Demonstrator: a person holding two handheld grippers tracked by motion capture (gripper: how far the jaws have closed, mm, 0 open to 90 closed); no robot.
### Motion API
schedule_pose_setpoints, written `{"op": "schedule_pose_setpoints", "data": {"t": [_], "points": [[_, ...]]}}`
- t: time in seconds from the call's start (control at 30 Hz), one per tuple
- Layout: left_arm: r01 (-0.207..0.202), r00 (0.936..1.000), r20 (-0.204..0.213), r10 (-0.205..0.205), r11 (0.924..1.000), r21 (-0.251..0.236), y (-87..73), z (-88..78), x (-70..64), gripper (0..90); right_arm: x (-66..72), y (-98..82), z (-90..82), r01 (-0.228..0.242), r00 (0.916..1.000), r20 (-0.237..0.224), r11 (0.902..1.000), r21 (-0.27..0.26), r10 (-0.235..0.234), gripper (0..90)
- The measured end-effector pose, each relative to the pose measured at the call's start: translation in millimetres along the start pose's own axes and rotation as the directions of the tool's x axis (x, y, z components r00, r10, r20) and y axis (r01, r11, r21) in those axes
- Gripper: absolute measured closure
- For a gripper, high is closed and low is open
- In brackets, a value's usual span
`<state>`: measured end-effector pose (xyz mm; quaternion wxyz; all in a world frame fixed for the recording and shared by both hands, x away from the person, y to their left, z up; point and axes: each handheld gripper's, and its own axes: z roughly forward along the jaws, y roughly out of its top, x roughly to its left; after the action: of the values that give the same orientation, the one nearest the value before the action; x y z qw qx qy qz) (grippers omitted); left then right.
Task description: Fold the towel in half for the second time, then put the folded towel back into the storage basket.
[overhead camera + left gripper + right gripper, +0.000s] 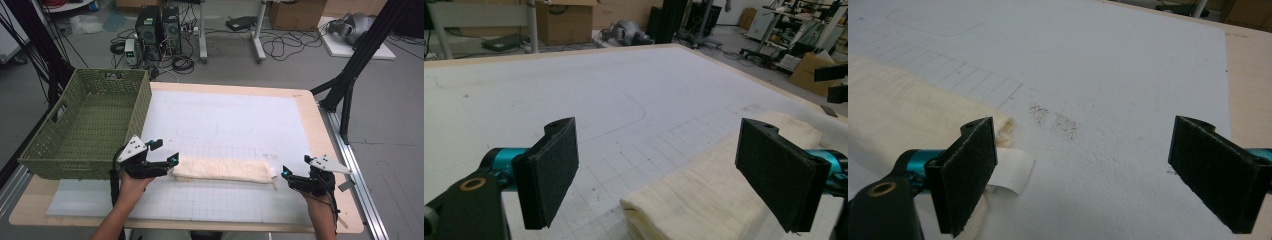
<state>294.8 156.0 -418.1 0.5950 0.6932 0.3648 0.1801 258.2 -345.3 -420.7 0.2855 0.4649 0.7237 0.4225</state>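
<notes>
Progress of a towel-folding job, read from left to right. Green woven plastic basket (85, 122) stands at the far left of the table, overhanging its left edge, with nothing visible inside. Just right of the basket, the left gripper (166, 151) hovers at the left end of the cream terry towel (222, 170), jaws spread wide with nothing pinched; in the left gripper view the folded towel (704, 195) lies below and between the pads. The towel lies as a long, narrow folded strip across the near middle of the white gridded mat (235, 125). At its right end a small white label (1010, 172) sticks out, and the right gripper (285, 174) waits just beside it, jaws likewise spread and empty. Judged from this, the lengthwise folds are done; a crosswise fold and perhaps transfer to the basket remain.
</notes>
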Motion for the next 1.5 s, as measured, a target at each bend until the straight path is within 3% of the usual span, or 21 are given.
{"op": "schedule_pose_setpoints", "data": {"t": [0.2, 0.77, 1.07, 1.33, 1.5], "points": [[0.004, 1.0, -0.003, -0.004, 1.0, 0.001, -0.4, -0.5, 0.2, 18.6, 1.6, -0.6, 1.4, 0.019, 0.9998, 0.002, 0.9998, 0.012, -0.019, 11.4], [0.002, 1.0, -0.004, -0.002, 0.9998, 0.019, -2.8, 1.3, 1.6, 19.1, 1.7, -1.0, 2.7, 0.014, 0.9999, -0.007, 0.9998, 0.01, -0.014, 11.5], [0.036, 0.9993, 0.011, -0.036, 0.9991, 0.023, -4.5, 2.1, 3.0, 19.3, 2.2, -1.0, 2.6, 0.016, 0.9998, -0.011, 0.9999, 0.006, -0.016, 11.4], [0.049, 0.9988, 0.0, -0.049, 0.9939, 0.099, -8.9, 8.7, 1.2, 19.5, 3.7, -0.8, 2.3, 0.026, 0.9994, -0.025, 0.9996, 0.009, -0.026, 11.5], [0.067, 0.9977, -0.022, -0.064, 0.9817, 0.178, -12.8, 14.5, 0.3, 23.4, 5.1, -0.4, 3.7, 0.027, 0.9991, -0.032, 0.9996, 0.011, -0.027, 11.5]]}}
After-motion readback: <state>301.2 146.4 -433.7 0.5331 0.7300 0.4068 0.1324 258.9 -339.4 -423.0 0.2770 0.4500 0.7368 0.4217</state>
